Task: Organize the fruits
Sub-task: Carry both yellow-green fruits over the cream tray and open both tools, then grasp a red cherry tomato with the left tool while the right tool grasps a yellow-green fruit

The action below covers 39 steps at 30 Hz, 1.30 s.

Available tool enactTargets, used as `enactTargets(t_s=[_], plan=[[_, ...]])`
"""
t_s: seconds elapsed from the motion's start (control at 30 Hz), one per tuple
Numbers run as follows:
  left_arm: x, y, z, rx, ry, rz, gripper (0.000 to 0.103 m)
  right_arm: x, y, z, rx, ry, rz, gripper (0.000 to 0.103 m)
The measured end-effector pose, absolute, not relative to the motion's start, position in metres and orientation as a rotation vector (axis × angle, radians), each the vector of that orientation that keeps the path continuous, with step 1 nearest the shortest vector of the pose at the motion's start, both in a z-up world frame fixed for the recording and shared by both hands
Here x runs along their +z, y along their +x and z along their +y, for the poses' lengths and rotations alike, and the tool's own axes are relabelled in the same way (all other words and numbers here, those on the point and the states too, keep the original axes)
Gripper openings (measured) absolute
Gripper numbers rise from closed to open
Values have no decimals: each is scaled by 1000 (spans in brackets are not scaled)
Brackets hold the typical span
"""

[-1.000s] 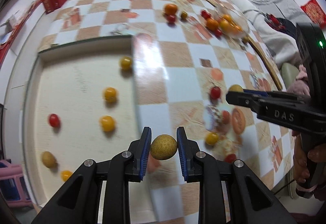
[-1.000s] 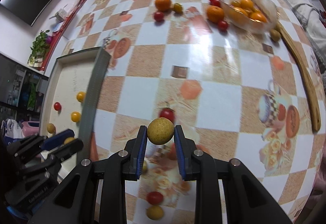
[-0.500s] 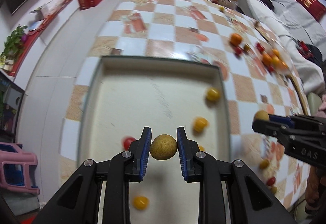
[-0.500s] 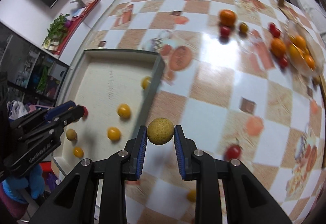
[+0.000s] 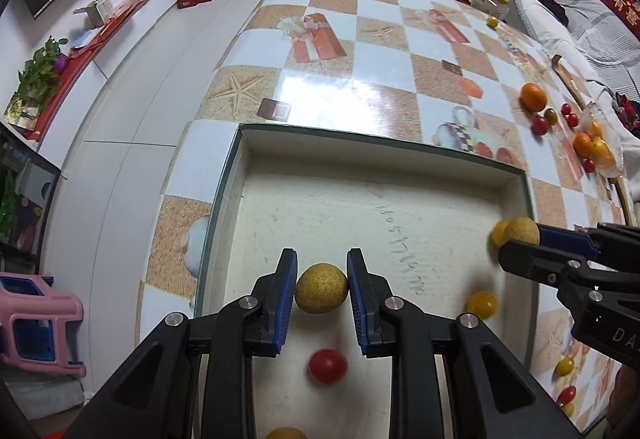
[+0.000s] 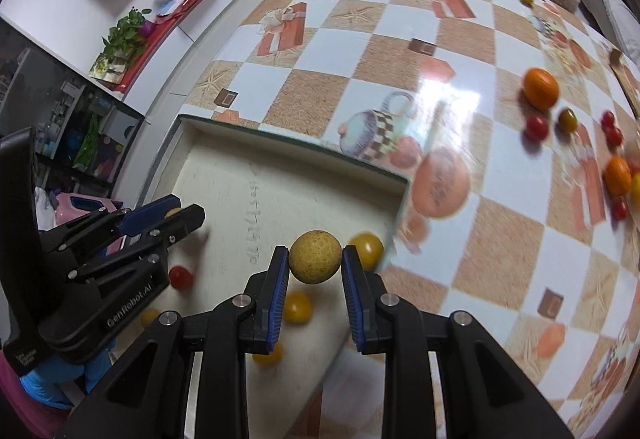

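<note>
Two tan, rough-skinned fruits are being carried over the shallow tray (image 5: pixel 518 195): the left gripper (image 5: pixel 322 289) is pinching one tan fruit (image 5: pixel 321 294) above the tray's middle, and the right gripper (image 6: pixel 315 259) is clamping the other tan fruit (image 6: pixel 315 257) just inside the tray's right wall. A red cherry tomato (image 5: pixel 327 366) and yellow tomatoes (image 6: pixel 297 306) are lying on the tray floor, while oranges (image 6: pixel 540 87) and more tomatoes are sitting well beyond the tray on the checkered tablecloth (image 6: pixel 460 39).
</note>
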<state>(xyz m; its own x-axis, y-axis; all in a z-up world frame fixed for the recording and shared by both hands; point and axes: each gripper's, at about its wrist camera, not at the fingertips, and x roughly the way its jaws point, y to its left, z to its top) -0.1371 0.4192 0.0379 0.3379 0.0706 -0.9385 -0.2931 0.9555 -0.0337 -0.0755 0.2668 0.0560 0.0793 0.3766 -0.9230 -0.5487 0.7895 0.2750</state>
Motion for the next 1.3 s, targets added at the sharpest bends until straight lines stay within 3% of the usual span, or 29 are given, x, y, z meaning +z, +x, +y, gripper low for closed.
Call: enactTargets(t_s=[0.47, 0.6, 0.83, 0.87, 0.93, 0.97, 1.1, 1.3], plan=[[27, -128, 425, 248, -185, 1242, 27, 31, -76, 303, 729, -325, 1314, 31], [25, -127, 424, 255, -181, 1255, 28, 33, -84, 309, 759, -372, 1286, 51], [25, -124, 426, 240, -182, 1258, 28, 47, -99, 308, 835, -386, 1229, 68], [25, -124, 426, 233, -185, 1257, 30, 50, -101, 307, 846, -385, 1219, 70], [27, -125, 427, 248, -184, 1240, 62, 59, -106, 305, 852, -400, 1185, 76], [29, -127, 429, 256, -181, 1222, 64, 63, -109, 303, 842, -417, 1160, 76], [32, -130, 428, 243, -190, 1223, 64, 77, -109, 287, 843, -348, 1150, 83], [43, -131, 408, 211, -147, 1219, 64, 81, -108, 250, 735, -269, 1182, 84]])
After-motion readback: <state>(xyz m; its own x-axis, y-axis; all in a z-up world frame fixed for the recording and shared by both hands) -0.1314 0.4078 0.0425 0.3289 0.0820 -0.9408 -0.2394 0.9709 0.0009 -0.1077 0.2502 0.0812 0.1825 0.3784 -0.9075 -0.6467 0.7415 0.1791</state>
